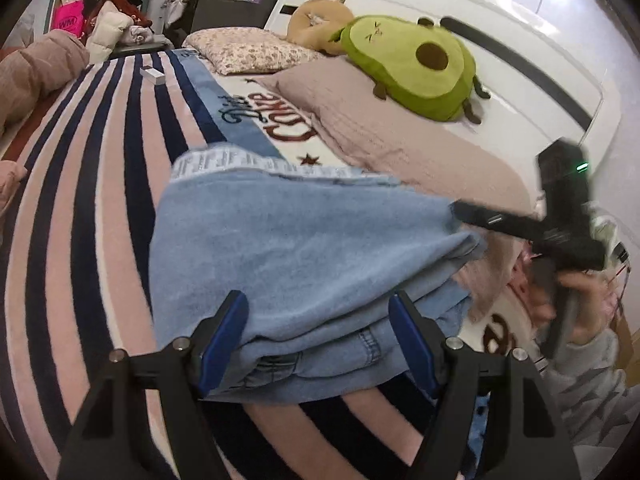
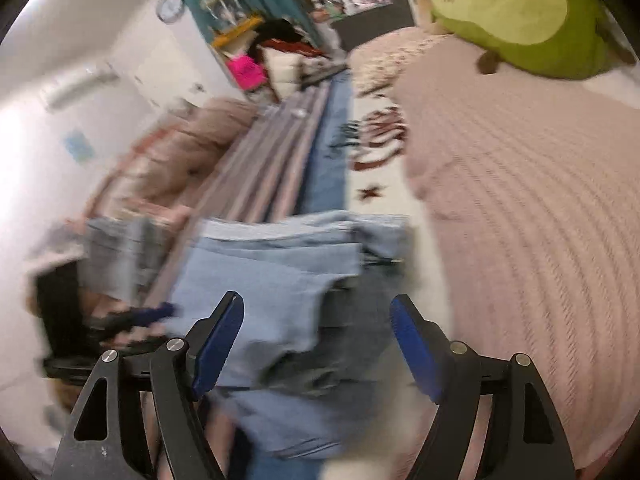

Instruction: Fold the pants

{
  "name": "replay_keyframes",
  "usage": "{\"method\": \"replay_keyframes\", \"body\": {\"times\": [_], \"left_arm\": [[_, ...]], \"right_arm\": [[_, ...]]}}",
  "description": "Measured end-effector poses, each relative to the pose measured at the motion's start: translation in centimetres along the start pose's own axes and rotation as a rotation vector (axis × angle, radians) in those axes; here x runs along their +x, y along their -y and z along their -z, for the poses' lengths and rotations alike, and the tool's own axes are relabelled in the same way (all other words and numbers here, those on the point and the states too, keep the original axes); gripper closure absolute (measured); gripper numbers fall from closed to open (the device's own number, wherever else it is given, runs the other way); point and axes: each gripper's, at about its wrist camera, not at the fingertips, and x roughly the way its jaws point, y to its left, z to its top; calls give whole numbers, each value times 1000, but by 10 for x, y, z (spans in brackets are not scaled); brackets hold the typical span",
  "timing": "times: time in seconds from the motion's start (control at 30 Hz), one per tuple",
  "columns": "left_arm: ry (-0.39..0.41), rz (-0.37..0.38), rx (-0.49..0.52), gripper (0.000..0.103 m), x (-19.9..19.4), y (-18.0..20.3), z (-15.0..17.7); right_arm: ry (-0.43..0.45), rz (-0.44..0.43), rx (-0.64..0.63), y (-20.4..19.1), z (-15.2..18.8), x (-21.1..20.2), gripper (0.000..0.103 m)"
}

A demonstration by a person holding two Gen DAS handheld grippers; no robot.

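Light blue denim pants point(image 1: 304, 256) lie folded in a stack on the striped bedspread point(image 1: 80, 184). My left gripper point(image 1: 318, 340) is open, its blue pads either side of the near edge of the stack. My right gripper point(image 2: 318, 344) is open and empty, just above the right side of the pants point(image 2: 272, 288); this view is blurred by motion. The right gripper also shows in the left wrist view point(image 1: 464, 210) at the right edge of the pants, held by a hand. The left gripper shows blurred in the right wrist view point(image 2: 160, 312).
A pink blanket point(image 1: 400, 136) lies to the right of the pants. A green avocado plush point(image 1: 420, 64) and a tan plush point(image 1: 320, 24) sit by the white headboard. A floral pillow point(image 1: 248, 50), a small white box point(image 1: 152, 74) and a pink quilt point(image 1: 36, 72) lie farther off.
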Motion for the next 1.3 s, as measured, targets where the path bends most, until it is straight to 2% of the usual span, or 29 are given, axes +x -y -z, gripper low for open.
{"method": "replay_keyframes", "body": {"times": [0.07, 0.13, 0.2, 0.27, 0.4, 0.5, 0.8, 1.0, 1.17, 1.27, 1.3], "left_arm": [[31, 6, -9, 33, -13, -2, -4], [55, -33, -15, 33, -24, -7, -7], [72, -71, -37, 28, -29, -16, -10], [76, -92, -66, 25, -28, -27, -12], [47, -129, -146, 25, -13, -51, -13], [29, -125, -188, 25, 0, -63, -13], [-55, -33, -264, 25, 47, -82, -3], [-62, -8, -278, 36, 60, -82, 0], [-46, -8, -265, 49, 55, -76, 1], [-41, -10, -266, 56, 53, -75, 1], [-36, -12, -268, 58, 52, -74, 1]], "right_arm": [[-22, 1, -19, -2, 1, 14, 31], [-68, 59, -63, -4, 8, 25, 31], [-113, 103, -103, -4, 21, 33, 30], [-141, 85, -110, -1, 30, 34, 30], [-132, 27, -67, 5, 29, 28, 30], [-141, -18, -33, 10, 23, 34, 27], [-161, 89, -109, 0, 28, 51, 25], [-179, 116, -89, 0, 30, 55, 23], [-150, 151, -5, -1, 44, 40, 23], [-136, 91, 98, 7, 49, 43, 23], [-130, 41, 134, 9, 50, 45, 27]]}}
